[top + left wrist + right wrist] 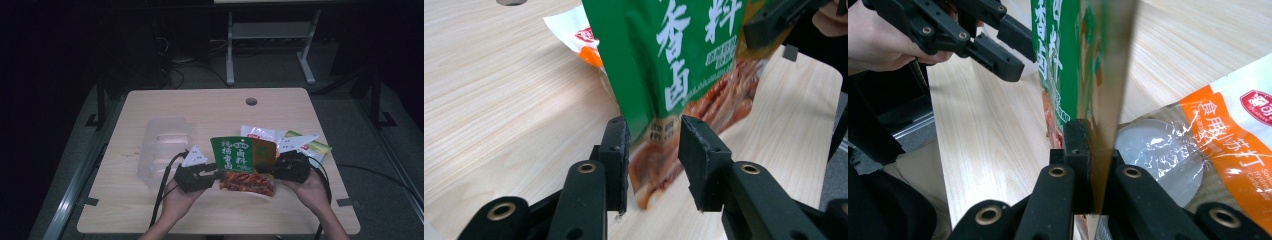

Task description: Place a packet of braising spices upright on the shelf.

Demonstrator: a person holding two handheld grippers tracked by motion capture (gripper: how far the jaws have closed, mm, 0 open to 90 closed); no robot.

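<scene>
A green snack pouch (239,156) with white characters and a picture of reddish-brown food hangs just above the wooden table (210,107), between my two grippers. My right gripper (268,168) is shut on one side edge of the pouch (1068,60); in the right gripper view its jaws (1093,137) pinch the thin foil. My left gripper (219,173) stands open at the opposite edge. In the left gripper view the pouch's (664,55) lower corner sits between the pads (654,145), with a gap on the right side.
A clear plastic tray (162,145) lies on the left of the table. A white and orange packet (257,132) and a yellow-green one (320,147) lie behind the pouch at the right. There is a round cable hole (251,101) near the far edge.
</scene>
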